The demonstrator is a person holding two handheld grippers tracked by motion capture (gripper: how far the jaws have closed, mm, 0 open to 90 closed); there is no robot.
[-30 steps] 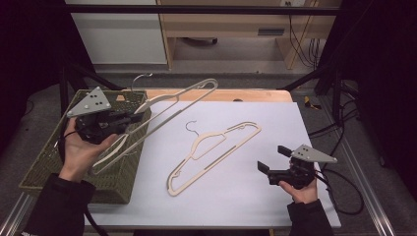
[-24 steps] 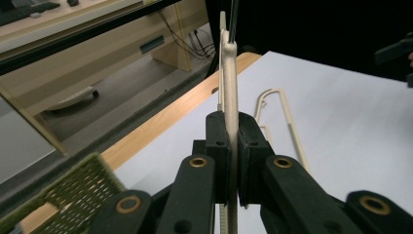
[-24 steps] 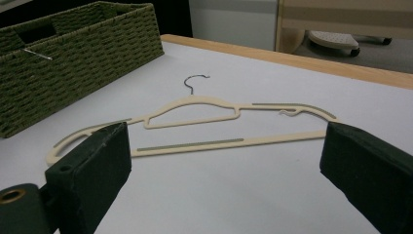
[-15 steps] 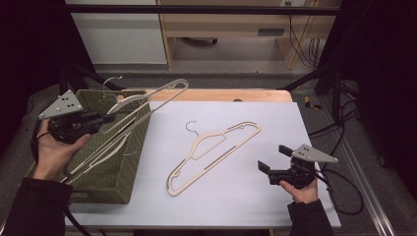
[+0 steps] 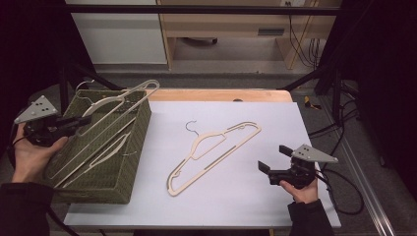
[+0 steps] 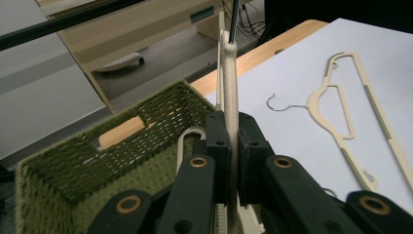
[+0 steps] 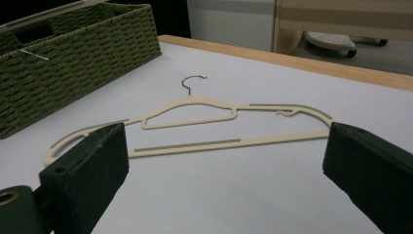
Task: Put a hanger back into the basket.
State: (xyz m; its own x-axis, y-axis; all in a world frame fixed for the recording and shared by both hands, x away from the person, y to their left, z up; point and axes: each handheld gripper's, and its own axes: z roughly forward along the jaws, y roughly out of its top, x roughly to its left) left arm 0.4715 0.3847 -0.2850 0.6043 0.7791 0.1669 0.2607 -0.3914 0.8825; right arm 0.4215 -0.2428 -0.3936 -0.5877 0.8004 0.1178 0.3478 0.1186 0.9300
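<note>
My left gripper (image 5: pixel 82 120) (image 6: pixel 230 124) is shut on a cream plastic hanger (image 5: pixel 125 101) (image 6: pixel 229 73), held slanted over the green woven basket (image 5: pixel 140 142) (image 6: pixel 44 195). Its upper end sticks out past the basket's far right corner. The lower end dips toward the near left. Another cream hanger (image 5: pixel 110 148) lies inside the basket. A matching hanger (image 5: pixel 214 159) (image 6: pixel 335 140) (image 7: pixel 195 145) lies flat on the white table top (image 5: pixel 246 206), hook pointing away. My right gripper (image 5: pixel 274 158) (image 7: pixel 226 163) is open just above the table, to the right of this hanger, jaws facing it.
The basket (image 7: pixel 73 39) fills the table's left side. A wooden strip (image 5: pixel 216 93) runs along the far edge. Black frame posts (image 5: pixel 64 73) stand at the back corners. Cables (image 5: pixel 344 191) trail off the right edge.
My left gripper has carried the hanger leftward, from above the basket's middle to beyond its left rim, and the hanger has sunk lower over the basket. The right gripper has stayed put.
</note>
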